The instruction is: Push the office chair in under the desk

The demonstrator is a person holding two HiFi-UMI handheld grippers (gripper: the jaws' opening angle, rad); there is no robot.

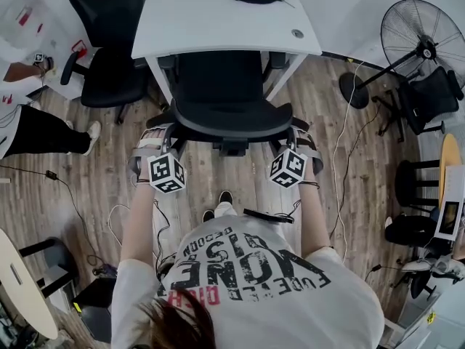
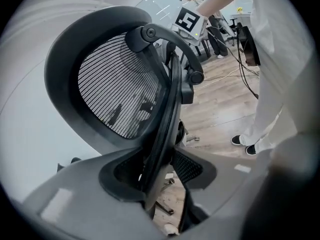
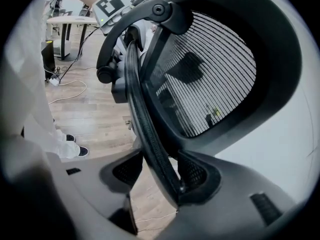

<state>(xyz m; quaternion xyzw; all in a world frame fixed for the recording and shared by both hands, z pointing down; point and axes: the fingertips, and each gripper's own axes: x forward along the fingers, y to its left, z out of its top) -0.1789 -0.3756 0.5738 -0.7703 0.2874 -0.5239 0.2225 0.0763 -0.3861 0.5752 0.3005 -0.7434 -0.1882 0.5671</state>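
**Both tools clenched on the mesh chair's back**

The office chair is showing a black backrest of fine ribbed mesh, stretched in a smooth, rounded plastic frame. A curved bar with round pivot knobs is arching behind it. The floor is lying in grey-brown wood-grain planks, and the tabletop is a flat, matte white slab with rounded corners.

The chair is standing at 12 o'clock from the person. Its seat front is meeting the tabletop's near edge, while the backrest is sitting out over the floor. The tabletop is lying at 12 o'clock from the chair.

The left tool is clenching the backrest's thin side rim at the chair's 8 o'clock, the rim running up between its textured pads. The right tool is gripping the opposite rim at 4 o'clock in the same way. A round wire-caged fan is standing at 2 o'clock.
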